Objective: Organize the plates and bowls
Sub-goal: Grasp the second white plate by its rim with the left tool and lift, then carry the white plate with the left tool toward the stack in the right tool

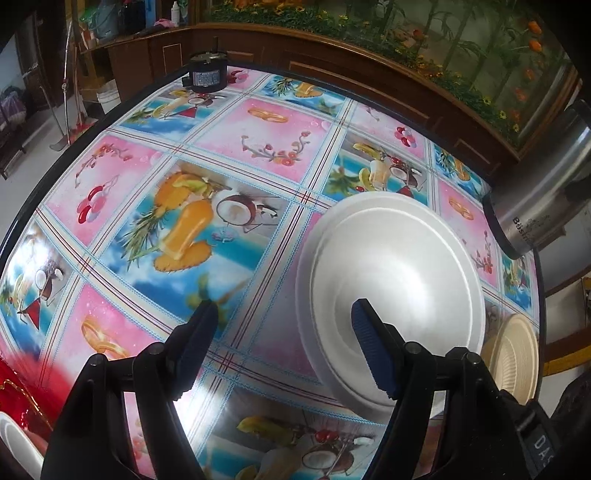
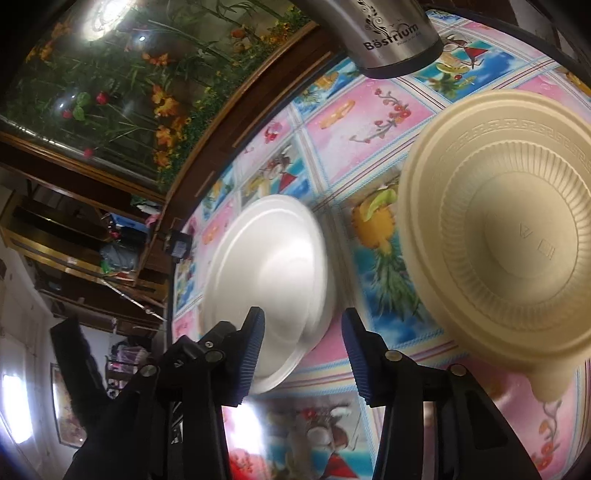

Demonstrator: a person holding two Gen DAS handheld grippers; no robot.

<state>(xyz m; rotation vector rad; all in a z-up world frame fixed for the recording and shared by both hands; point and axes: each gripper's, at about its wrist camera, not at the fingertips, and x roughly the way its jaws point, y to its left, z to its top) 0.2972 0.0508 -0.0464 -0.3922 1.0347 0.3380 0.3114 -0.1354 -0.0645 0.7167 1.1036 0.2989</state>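
A white foam plate (image 1: 391, 280) lies on the fruit-patterned tablecloth (image 1: 229, 147). My left gripper (image 1: 284, 314) is open, its right finger over the plate's near part and its left finger over bare cloth. The plate also shows in the right wrist view (image 2: 269, 273). A cream ribbed bowl (image 2: 506, 229) lies to its right, and its edge shows in the left wrist view (image 1: 513, 358). My right gripper (image 2: 303, 332) is open and empty, its left finger over the plate's near rim, the bowl off to its right.
A steel flask (image 1: 543, 184) marked Bestrium stands at the table's far right (image 2: 391, 33). A small black device (image 1: 207, 74) sits at the far edge. A wooden cabinet with glass runs behind the table. Something red (image 1: 22, 391) lies at the near left.
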